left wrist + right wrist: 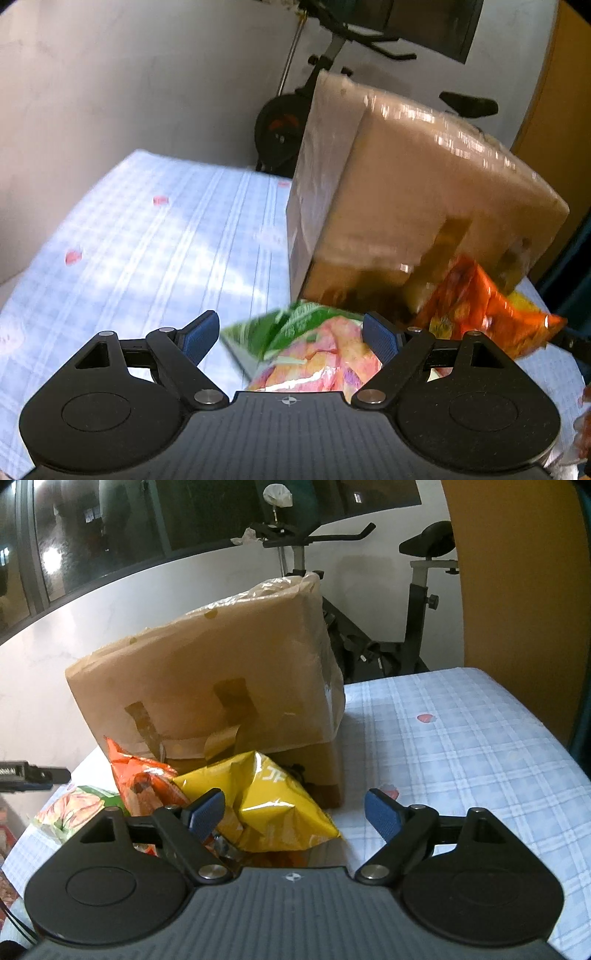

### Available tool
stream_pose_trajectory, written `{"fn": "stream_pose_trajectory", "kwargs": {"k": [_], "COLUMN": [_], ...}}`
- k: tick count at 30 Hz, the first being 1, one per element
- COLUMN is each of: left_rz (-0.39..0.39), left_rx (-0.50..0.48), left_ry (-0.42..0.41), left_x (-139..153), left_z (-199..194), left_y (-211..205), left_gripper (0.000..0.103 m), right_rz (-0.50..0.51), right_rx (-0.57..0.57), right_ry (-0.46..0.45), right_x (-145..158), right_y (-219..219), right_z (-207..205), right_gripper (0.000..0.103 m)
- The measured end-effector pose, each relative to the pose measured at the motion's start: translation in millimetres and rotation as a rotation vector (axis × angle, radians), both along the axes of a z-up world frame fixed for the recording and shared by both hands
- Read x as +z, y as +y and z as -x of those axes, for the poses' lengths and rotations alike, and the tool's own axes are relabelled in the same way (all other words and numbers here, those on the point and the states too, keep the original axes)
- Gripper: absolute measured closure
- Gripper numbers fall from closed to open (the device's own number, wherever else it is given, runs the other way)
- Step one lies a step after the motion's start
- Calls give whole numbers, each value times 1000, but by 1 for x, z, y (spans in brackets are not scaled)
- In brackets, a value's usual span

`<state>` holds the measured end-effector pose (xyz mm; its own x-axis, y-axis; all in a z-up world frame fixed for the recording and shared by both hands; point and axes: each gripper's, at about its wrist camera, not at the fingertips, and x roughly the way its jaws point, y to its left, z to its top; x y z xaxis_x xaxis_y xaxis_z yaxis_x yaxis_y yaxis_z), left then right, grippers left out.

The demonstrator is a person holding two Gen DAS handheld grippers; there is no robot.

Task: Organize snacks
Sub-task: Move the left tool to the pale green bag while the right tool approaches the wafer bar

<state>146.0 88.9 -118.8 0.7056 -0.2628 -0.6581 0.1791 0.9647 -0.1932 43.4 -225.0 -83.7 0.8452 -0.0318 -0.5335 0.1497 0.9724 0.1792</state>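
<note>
Three snack bags lie on the blue checked sheet (461, 738) in front of a taped cardboard box (221, 686). My left gripper (291, 338) is open low over the green and pink bag (306, 350); its left pad is clear of the bag. Beside that bag lies the orange bag (476, 306), against the box (424, 192). My right gripper (293, 814) is open over the yellow bag (273, 797), with its right pad over bare sheet. The orange bag (144, 779) and the green and pink bag (77, 805) lie to the yellow bag's left. The left gripper's tip (33, 775) shows at the left edge.
An exercise bike (417, 602) stands behind the box by the white wall (129, 92). An orange panel (517, 572) rises at the right. The sheet stretches wide to the left of the box (155, 236) in the left wrist view, and to the box's right in the right wrist view.
</note>
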Motion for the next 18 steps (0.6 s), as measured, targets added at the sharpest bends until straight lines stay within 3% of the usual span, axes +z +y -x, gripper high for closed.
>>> {"fn": "stream_pose_trajectory", "kwargs": {"k": [11,18], "left_rz": [67,154], "left_rx": [-38,-53], "left_ry": [71,98], "left_x": [-39,-50], "left_z": [26,16], "left_y": [10,20], "left_gripper": [9,8], "right_rz": [-17,-15], "right_rx": [8,14], "right_ry": [14,27], "right_x": [-7,-11], "right_y": [4,7], "right_z": [-1,-3], "right_gripper": [18,18]}}
